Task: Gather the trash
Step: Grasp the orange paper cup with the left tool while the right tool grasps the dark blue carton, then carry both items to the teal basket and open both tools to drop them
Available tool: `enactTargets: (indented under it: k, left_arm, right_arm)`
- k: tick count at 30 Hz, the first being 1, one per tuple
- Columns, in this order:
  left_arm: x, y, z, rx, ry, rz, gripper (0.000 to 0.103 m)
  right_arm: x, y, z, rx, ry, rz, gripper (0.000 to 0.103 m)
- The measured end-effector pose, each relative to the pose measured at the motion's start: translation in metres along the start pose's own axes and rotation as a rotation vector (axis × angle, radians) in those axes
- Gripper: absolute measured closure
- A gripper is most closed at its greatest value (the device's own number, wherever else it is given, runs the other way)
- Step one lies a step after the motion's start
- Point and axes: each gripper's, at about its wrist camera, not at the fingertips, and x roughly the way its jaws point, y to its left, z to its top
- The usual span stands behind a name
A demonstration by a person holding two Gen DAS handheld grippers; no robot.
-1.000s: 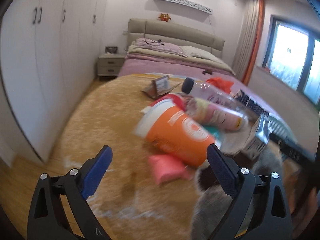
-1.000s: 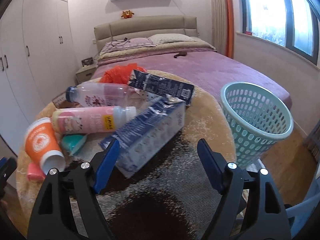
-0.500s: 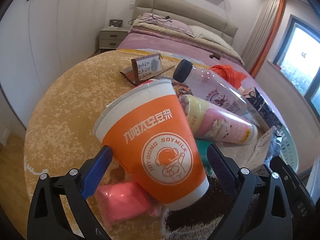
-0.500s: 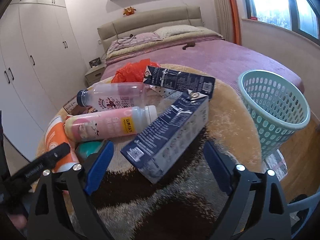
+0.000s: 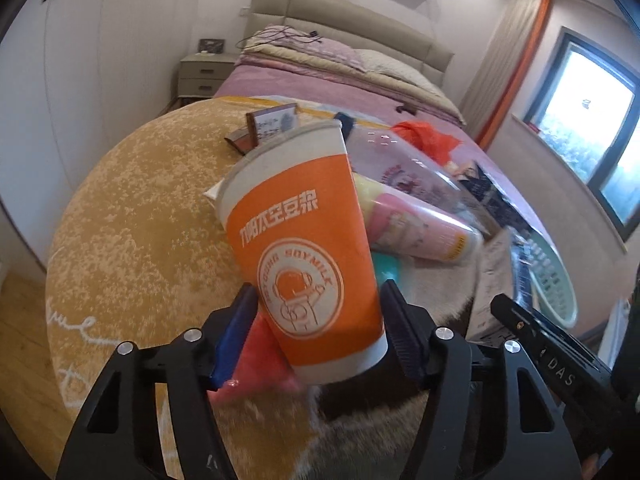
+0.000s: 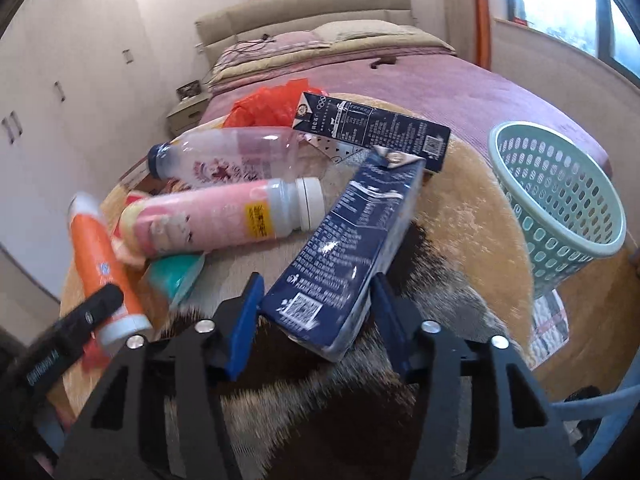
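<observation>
While the mint basket (image 6: 560, 200) is sitting empty beside the table (image 5: 132, 216), we are closing our left gripper (image 5: 316, 332) around the orange soymilk cup (image 5: 304, 248) and our right gripper (image 6: 316, 320) around a navy carton (image 6: 352, 248), bottles still uncollected.

Bed (image 5: 328, 76) with a purple cover and beige headboard (image 6: 304, 8) behind, nightstand (image 5: 204, 76) beside it, white wardrobes (image 5: 80, 60) on the left, bright window (image 5: 592, 120) right.

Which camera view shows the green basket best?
The right wrist view: the green basket appears almost whole, beside the round rug. The left wrist view shows only part of its rim, blurred, at the right edge.
</observation>
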Motion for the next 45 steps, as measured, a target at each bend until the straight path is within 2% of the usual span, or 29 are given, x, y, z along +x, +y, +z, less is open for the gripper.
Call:
enactTargets:
  k: [3, 7, 10, 13, 14, 16, 22, 24, 25, 26, 35, 39, 45]
  left_arm:
    - [-0.015, -0.01, -0.007, 0.032, -0.015, -0.028, 0.046]
    - [-0.028, -0.023, -0.017, 0.067, -0.017, -0.09, 0.046]
    - [-0.027, -0.03, -0.02, 0.084, -0.013, -0.104, 0.046]
    - [-0.028, -0.037, -0.024, 0.108, -0.017, -0.119, 0.047]
    - [-0.029, -0.04, -0.026, 0.115, -0.017, -0.13, 0.047]
    - [-0.028, -0.046, -0.028, 0.126, -0.017, -0.14, 0.047]
    - [-0.018, -0.064, -0.034, 0.167, -0.009, -0.154, 0.047]
    - [-0.014, -0.071, -0.035, 0.181, -0.004, -0.16, 0.047]
    - [-0.015, -0.074, -0.035, 0.189, -0.007, -0.162, 0.047]
    - [-0.015, -0.077, -0.036, 0.198, -0.013, -0.168, 0.047]
    - [-0.018, -0.115, -0.026, 0.24, -0.083, -0.255, 0.05]
    - [-0.013, -0.133, -0.015, 0.258, -0.087, -0.284, 0.057]
    - [0.002, -0.15, -0.012, 0.295, -0.066, -0.262, 0.06]
  right_arm:
    - [-0.018, -0.009, -0.007, -0.055, -0.017, 0.016, 0.056]
    - [-0.025, -0.022, -0.009, -0.098, 0.013, 0.039, 0.056]
    - [-0.025, -0.036, -0.011, -0.084, 0.036, 0.027, 0.058]
    - [-0.024, -0.052, -0.012, -0.033, 0.07, 0.077, 0.055]
    - [-0.023, -0.056, -0.011, -0.011, 0.077, 0.074, 0.049]
    - [-0.021, -0.06, -0.008, 0.01, 0.086, 0.06, 0.045]
    - [-0.002, -0.047, 0.0, -0.017, 0.118, -0.02, 0.045]
    - [0.004, -0.045, 0.001, -0.027, 0.134, -0.04, 0.047]
    - [0.006, -0.045, 0.001, -0.03, 0.139, -0.036, 0.06]
    - [0.006, -0.045, 0.0, -0.039, 0.143, -0.04, 0.067]
    - [-0.028, -0.068, 0.008, -0.02, 0.038, 0.06, 0.068]
    - [-0.05, -0.085, 0.017, 0.002, -0.026, 0.074, 0.068]
    - [-0.061, -0.109, 0.025, 0.043, -0.066, 0.086, 0.068]
